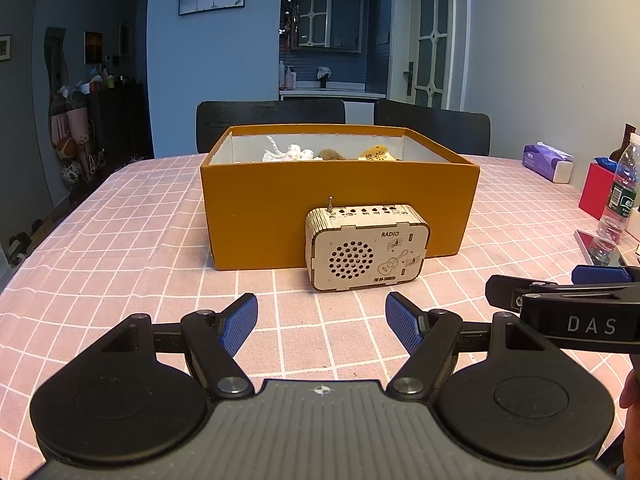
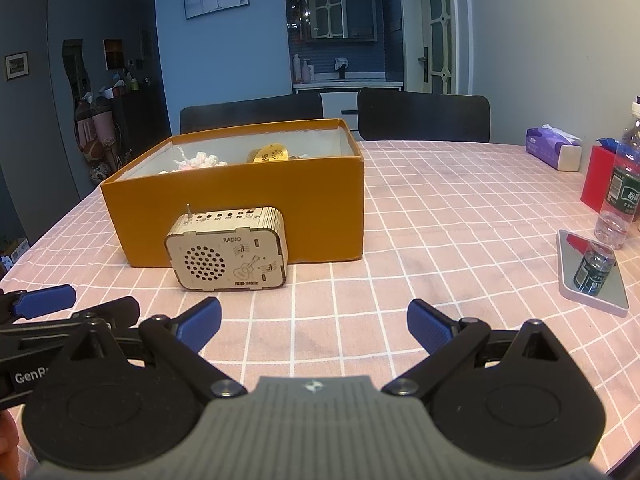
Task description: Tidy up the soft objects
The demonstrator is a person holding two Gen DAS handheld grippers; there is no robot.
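- Orange box (image 1: 340,216) stands on the pink checked cloth (image 1: 120,240), at 12 o'clock from the left gripper (image 1: 321,322) and at 11 o'clock from the right gripper (image 2: 314,326).
- Soft things lie inside the box: a white and pink knitted piece (image 1: 288,154) toward its left, a brown fuzzy lump (image 1: 330,155) mid-box, and a yellow piece with print (image 1: 376,155) toward its right. Only their tops show over the rim.
- Wooden radio (image 1: 367,247) stands touching the box's near wall, with its speaker holes and a small antenna facing the cameras.
- Left gripper hovers low over the cloth, released, its 2 blue pads (image 1: 240,328) spread wide with nothing between them.
- Right gripper is likewise released and empty, just beside the left one; each shows at the other camera's edge.
- At 2 o'clock in the right wrist view stand a tissue pack (image 2: 554,152), a red box (image 2: 598,182) and a bottle (image 2: 618,196); a mirror (image 2: 592,274) lies flat nearer.
- 2 dark chairs (image 1: 432,128) stand behind the table at 12 o'clock.
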